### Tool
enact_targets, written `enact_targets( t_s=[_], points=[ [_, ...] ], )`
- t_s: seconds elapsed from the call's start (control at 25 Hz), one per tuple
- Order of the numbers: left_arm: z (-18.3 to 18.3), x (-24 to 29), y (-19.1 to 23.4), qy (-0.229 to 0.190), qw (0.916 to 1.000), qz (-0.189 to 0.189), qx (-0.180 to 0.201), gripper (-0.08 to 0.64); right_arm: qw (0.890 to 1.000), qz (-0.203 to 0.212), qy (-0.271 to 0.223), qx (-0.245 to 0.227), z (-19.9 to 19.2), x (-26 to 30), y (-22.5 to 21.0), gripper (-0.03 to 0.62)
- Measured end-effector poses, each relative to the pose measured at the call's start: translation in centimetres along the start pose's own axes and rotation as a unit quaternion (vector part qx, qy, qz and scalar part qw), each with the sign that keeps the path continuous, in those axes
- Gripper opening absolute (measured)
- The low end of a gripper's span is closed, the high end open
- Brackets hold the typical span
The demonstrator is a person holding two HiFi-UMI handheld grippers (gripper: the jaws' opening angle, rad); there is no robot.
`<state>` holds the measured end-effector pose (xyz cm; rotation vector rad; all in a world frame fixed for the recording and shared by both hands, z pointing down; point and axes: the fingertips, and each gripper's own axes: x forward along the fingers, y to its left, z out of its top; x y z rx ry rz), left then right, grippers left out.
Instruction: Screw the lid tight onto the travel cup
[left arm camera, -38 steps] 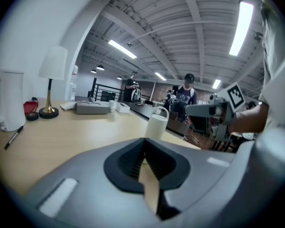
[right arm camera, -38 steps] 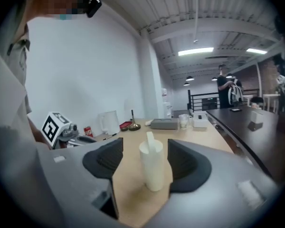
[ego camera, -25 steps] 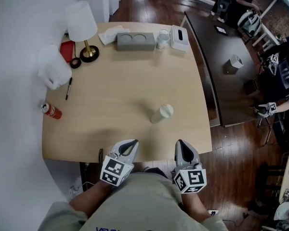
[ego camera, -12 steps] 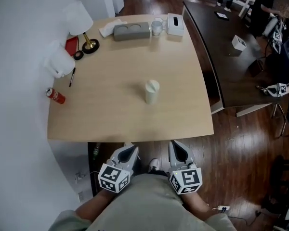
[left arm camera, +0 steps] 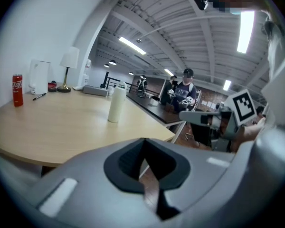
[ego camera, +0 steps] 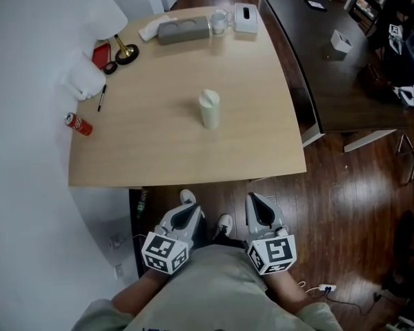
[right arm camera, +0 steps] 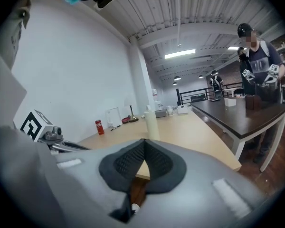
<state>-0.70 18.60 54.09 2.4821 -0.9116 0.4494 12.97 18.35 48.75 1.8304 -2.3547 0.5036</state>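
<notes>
The travel cup (ego camera: 208, 109) is a tall pale cream tumbler with its lid on top, standing upright near the middle of the wooden table (ego camera: 159, 157). It also shows in the left gripper view (left arm camera: 117, 102) and the right gripper view (right arm camera: 151, 122). My left gripper (ego camera: 186, 212) and right gripper (ego camera: 261, 209) hang side by side close to my body, over the floor short of the table's near edge and well away from the cup. Both are shut with nothing between the jaws (left arm camera: 143, 142) (right arm camera: 143, 144).
A red can (ego camera: 77, 124), a pen (ego camera: 101, 97) and a white bag (ego camera: 83, 85) lie along the table's left side. A lamp (ego camera: 121, 40), grey holder (ego camera: 183, 30), glass (ego camera: 219, 22) and tissue box (ego camera: 246, 17) line the far edge. A dark table (ego camera: 331, 61) stands to the right.
Both grippers have drawn back from the table's near edge to over the floor. The cup now lies farther off and has not moved on the table.
</notes>
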Motion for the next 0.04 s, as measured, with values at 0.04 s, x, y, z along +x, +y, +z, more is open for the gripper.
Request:
enact_targets(
  t_s=[0.04],
  points=[
    [0.11, 0.17, -0.43, -0.002, 1.0, -0.003, 0.003, 0.002, 1.0, -0.001, -0.002, 0.001, 0.01, -0.35, -0.17, -0.002]
  ],
)
